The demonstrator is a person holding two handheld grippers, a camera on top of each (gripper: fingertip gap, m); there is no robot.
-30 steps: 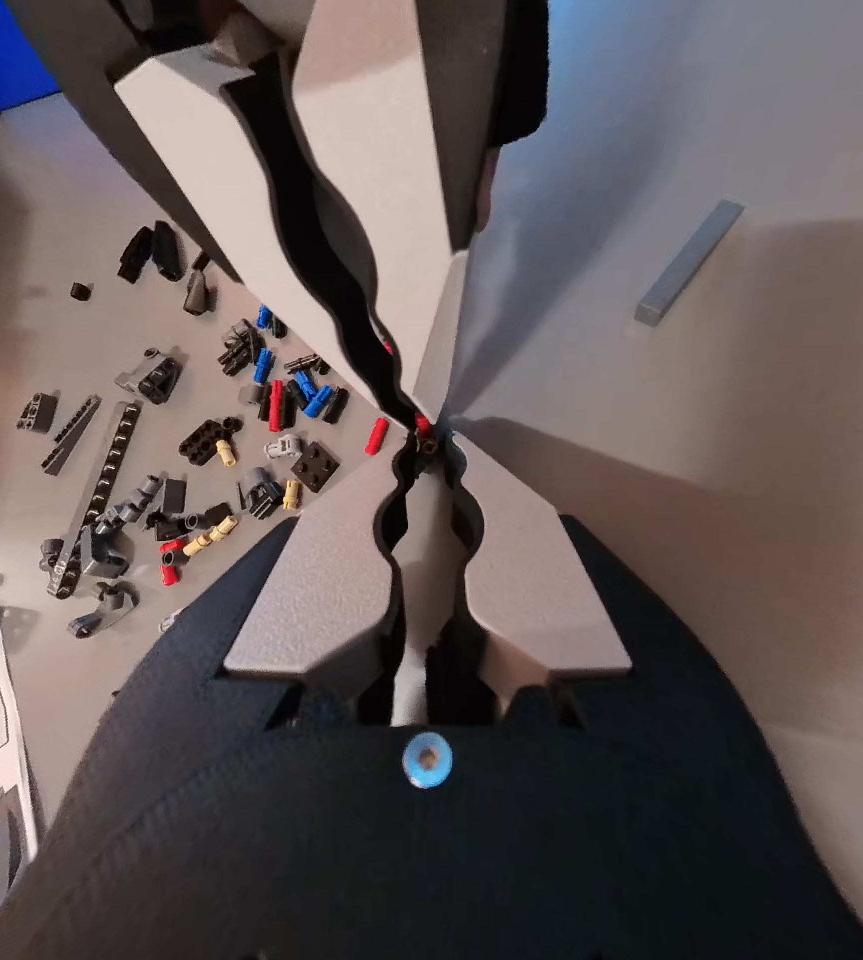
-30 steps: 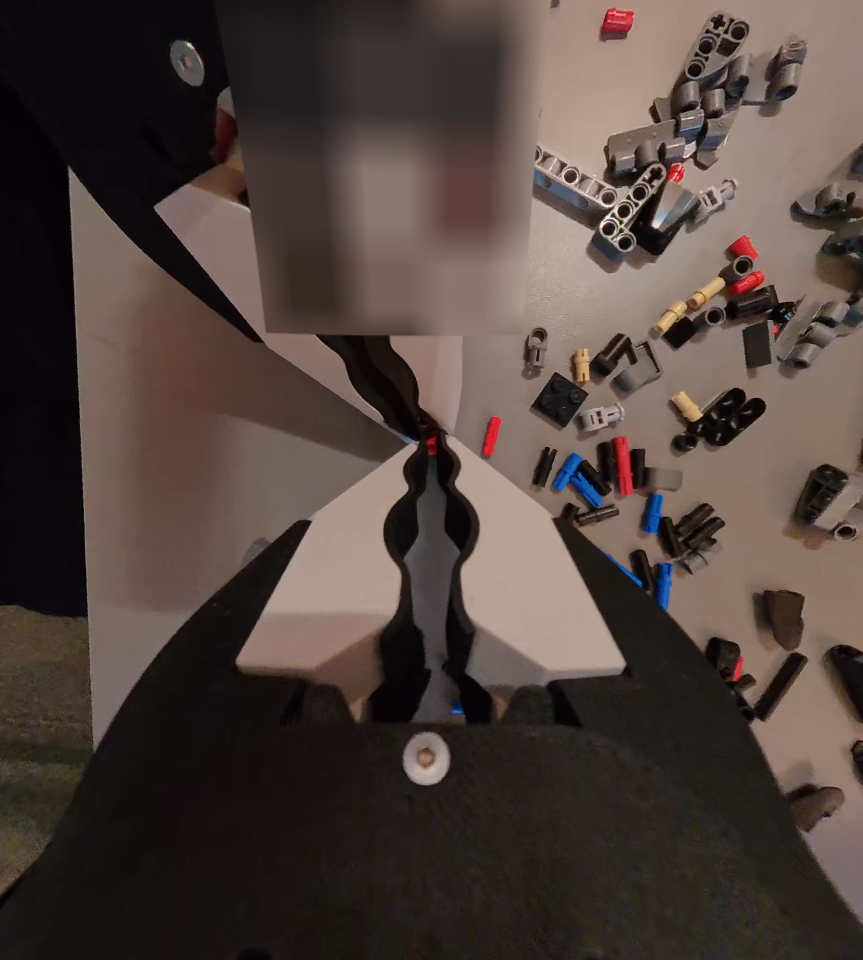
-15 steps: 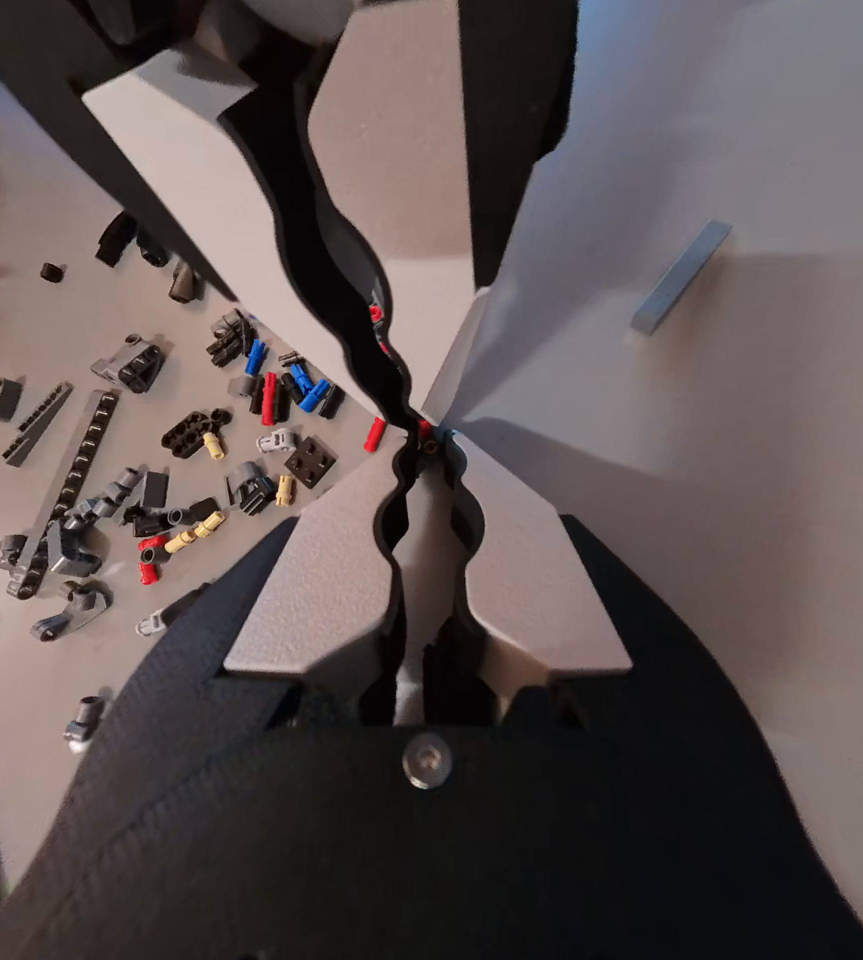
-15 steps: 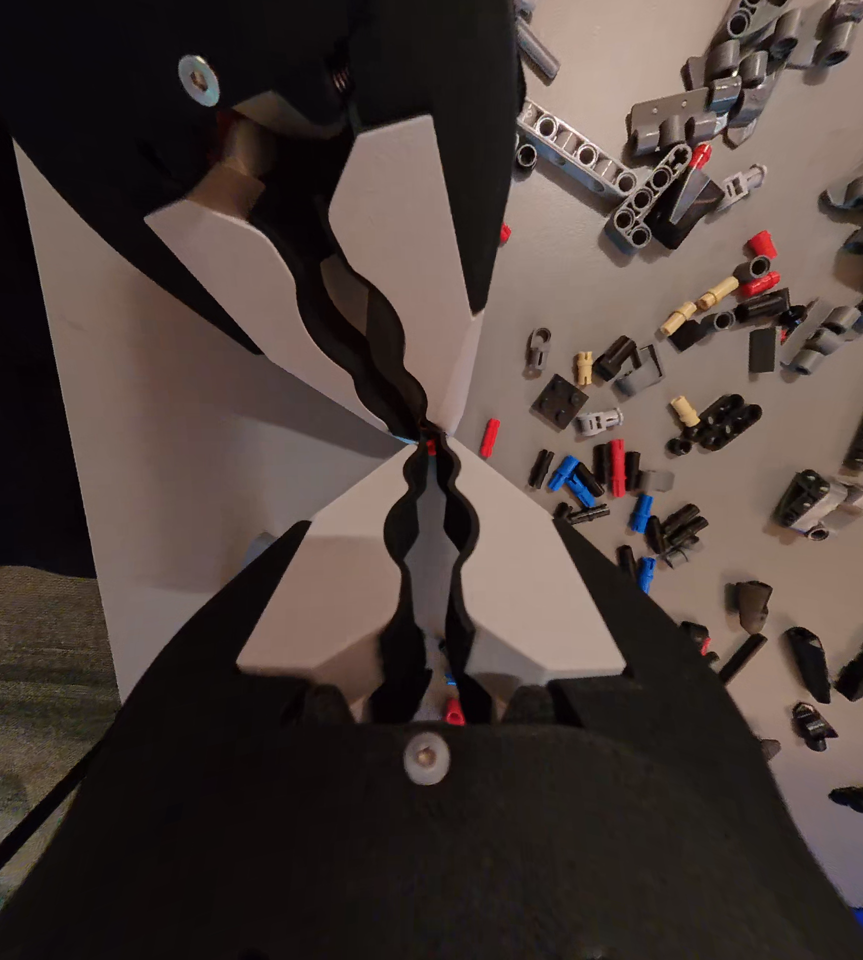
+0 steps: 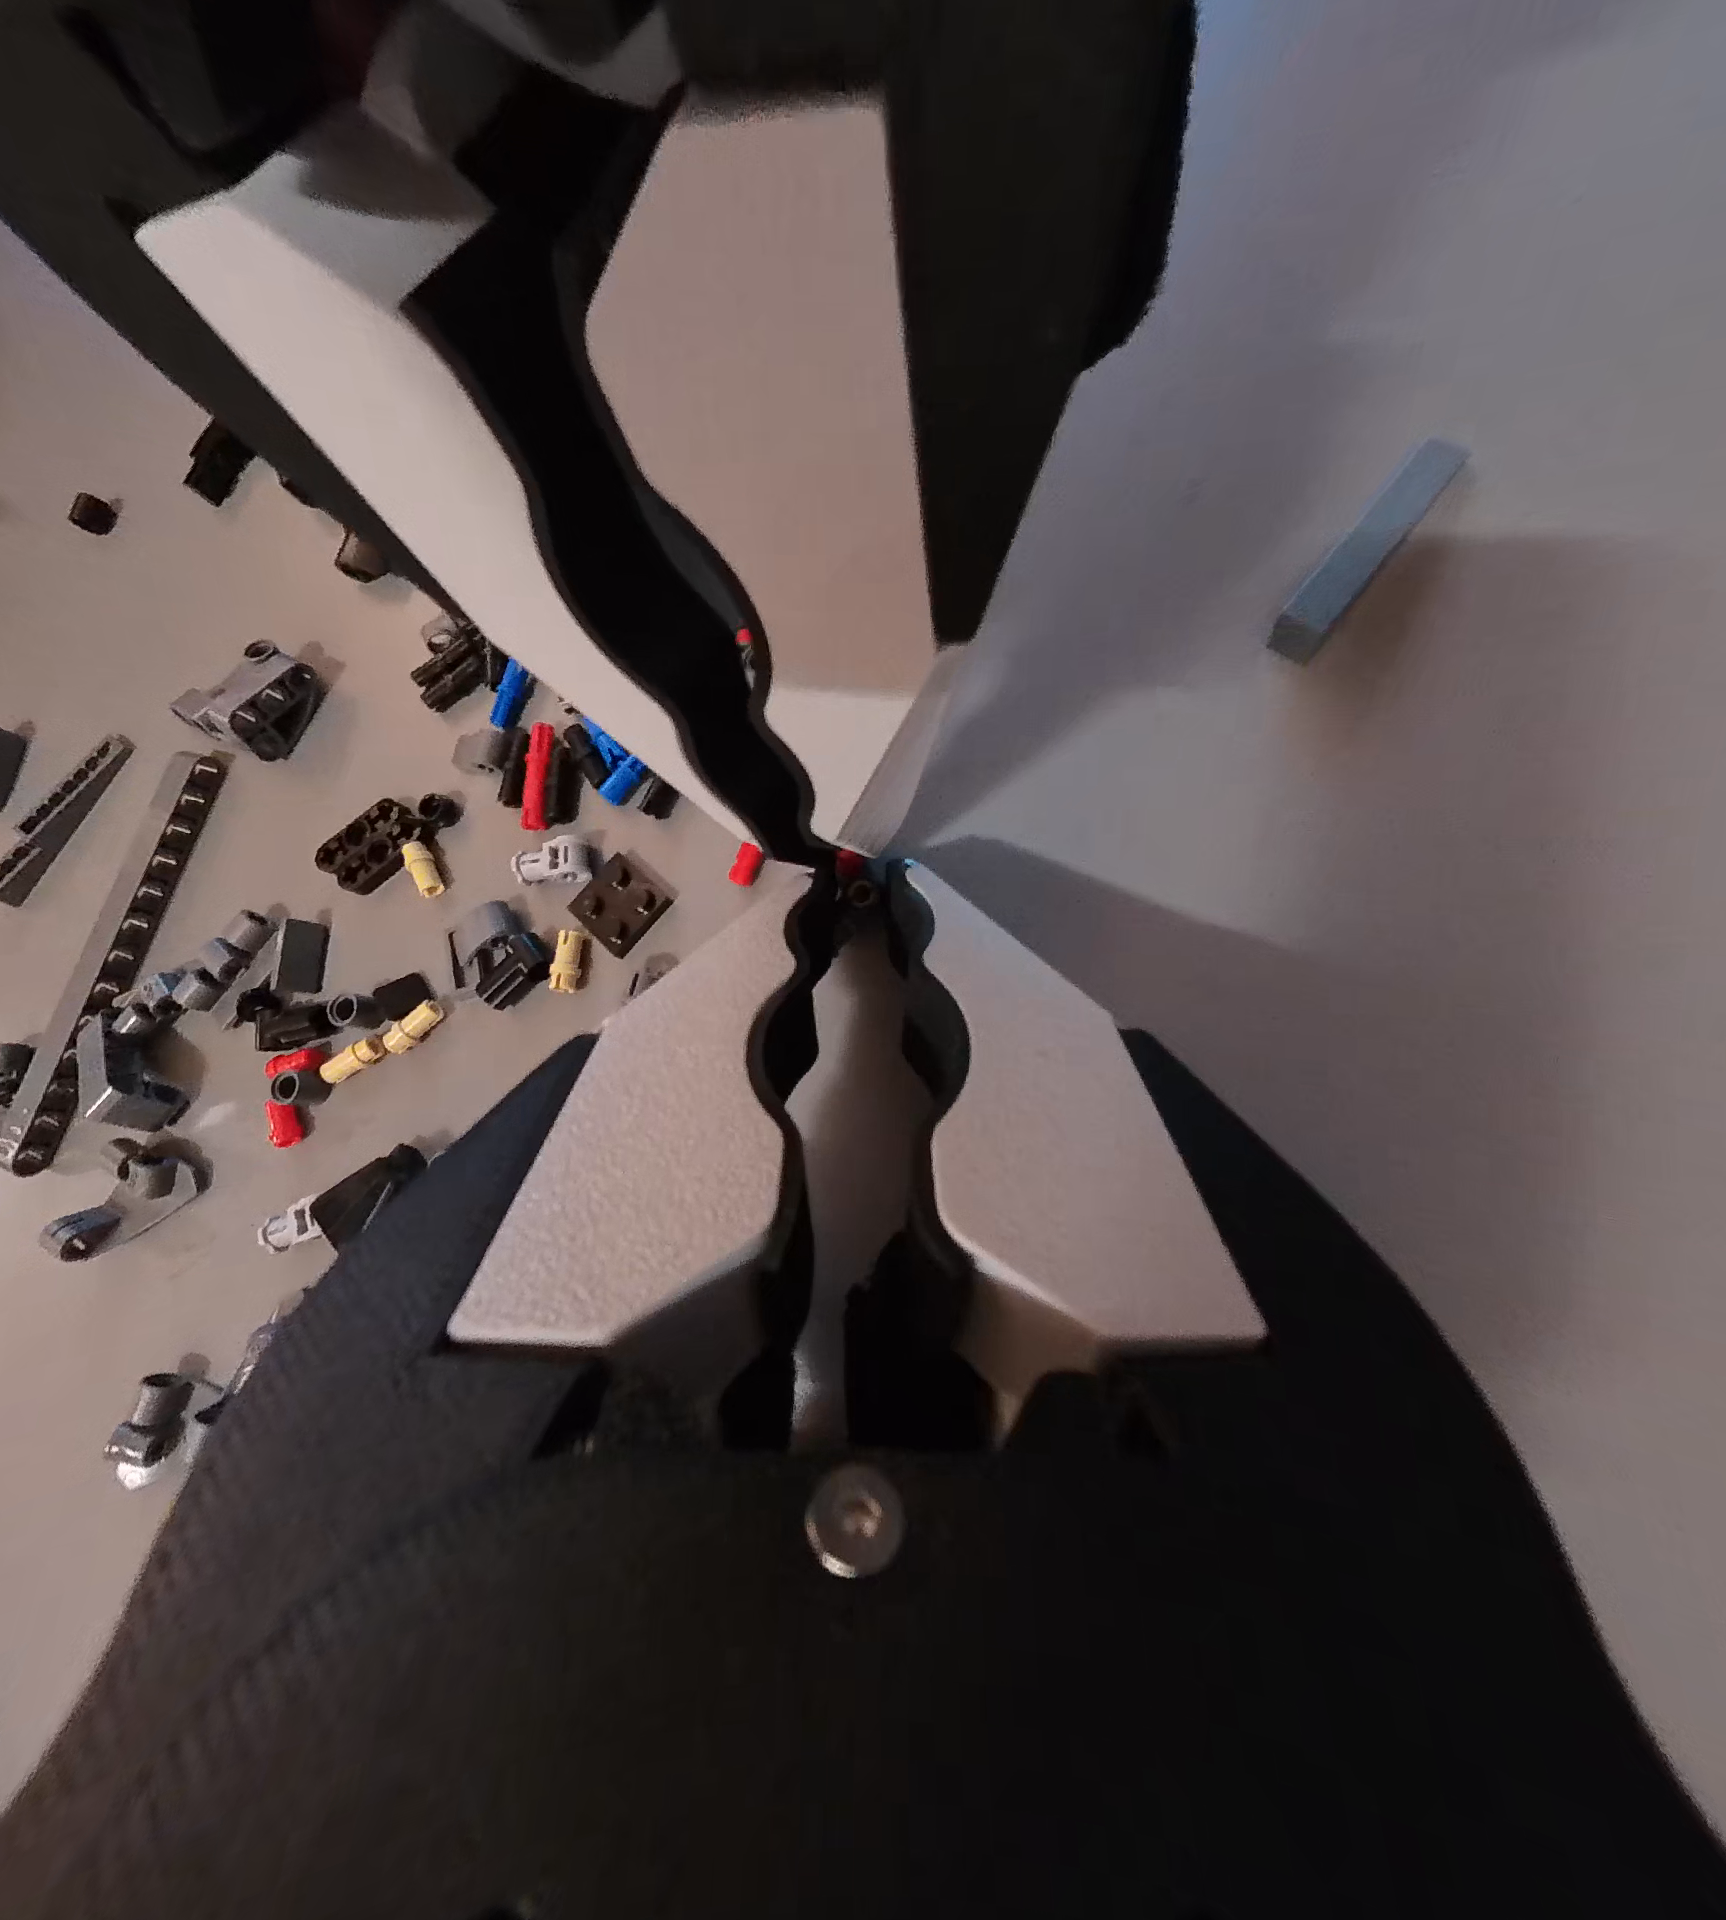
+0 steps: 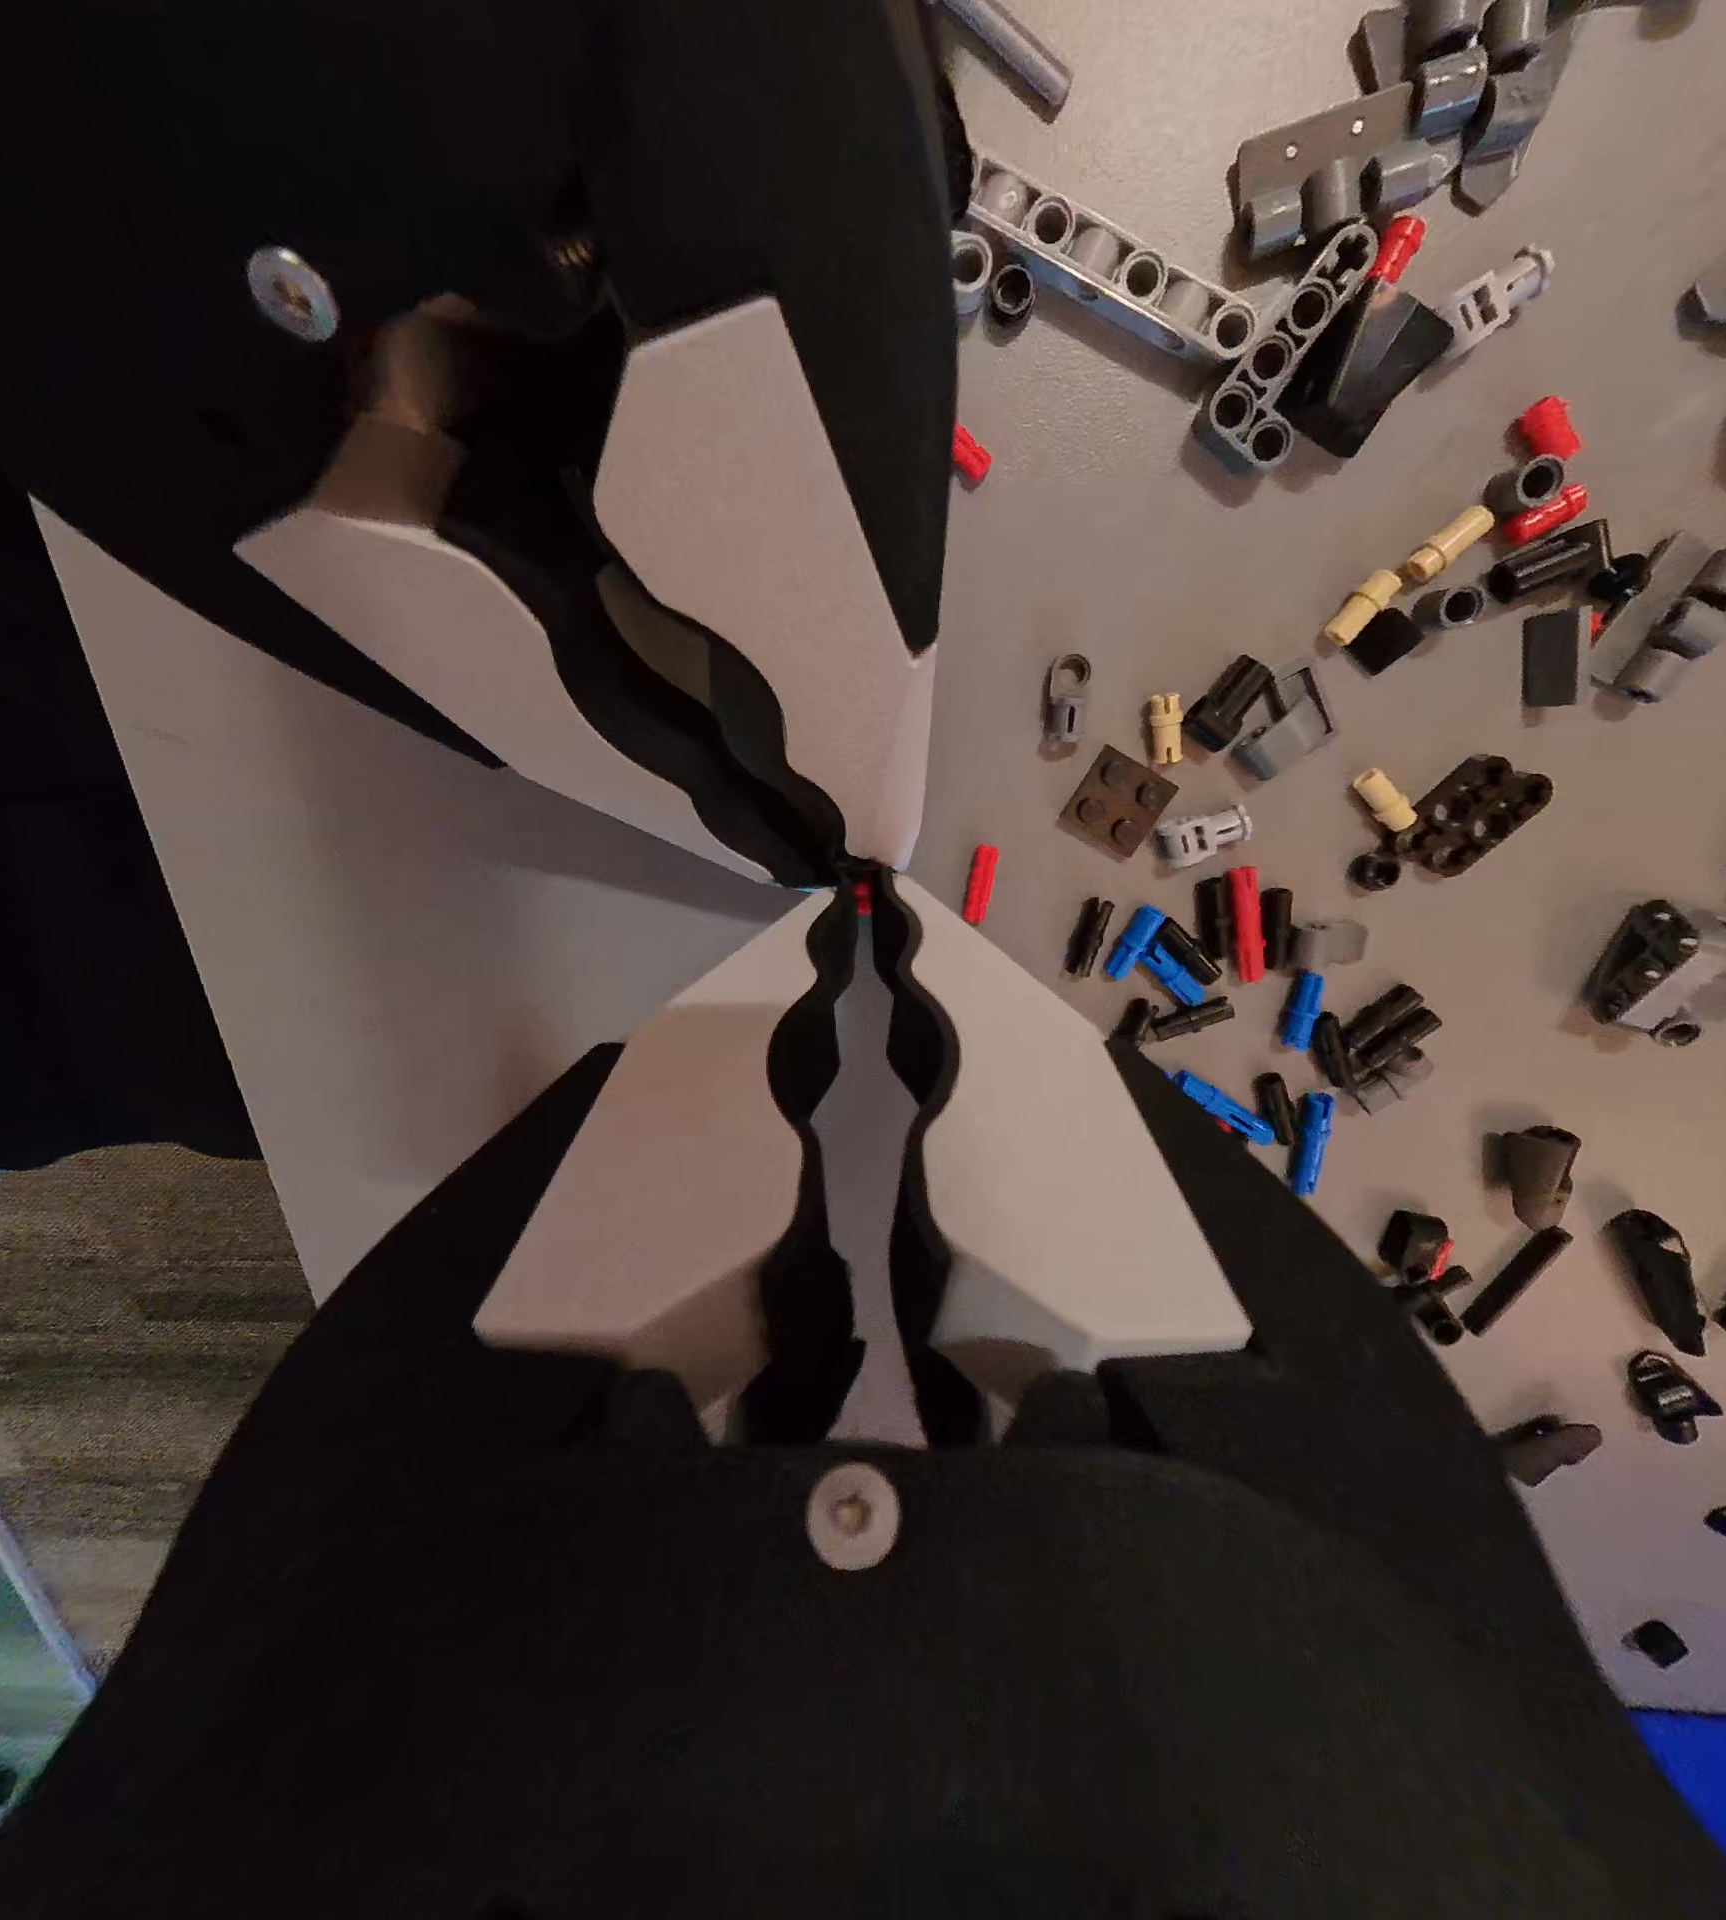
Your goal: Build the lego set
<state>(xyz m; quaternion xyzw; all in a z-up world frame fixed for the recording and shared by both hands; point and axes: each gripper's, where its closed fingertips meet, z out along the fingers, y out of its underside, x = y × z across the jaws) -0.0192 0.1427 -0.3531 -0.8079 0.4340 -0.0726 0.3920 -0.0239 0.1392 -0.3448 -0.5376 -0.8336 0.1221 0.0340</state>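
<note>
My left gripper (image 5: 854,899) and right gripper (image 6: 864,899) meet tip to tip above the grey table (image 5: 1461,935). The left is shut on a small dark piece (image 5: 866,894) with a round hole. The right is shut on a small red pin (image 6: 863,896), which also shows in the left wrist view (image 5: 846,860). The pin touches the dark piece where the tips meet; how far it sits in is hidden. In each view the other gripper comes down from the top.
Several loose pieces lie scattered on the table: a black 2x2 plate (image 6: 1119,800), a red pin (image 6: 981,883), blue pins (image 6: 1150,945), a long black beam (image 5: 111,956). A grey flat tile (image 5: 1368,566) lies apart. The table edge (image 6: 173,883) borders carpet. Less than 4 cm separates the two grippers' tips. From the left gripper's tips to the black 2x2 plate (image 6: 1119,800) is close to 4 cm. It is also in sight in the left wrist view (image 5: 618,903).
Both grippers stay shut and tip to tip. The two views have drifted and turned a little over the table, and the right gripper looms larger in the left wrist view.
</note>
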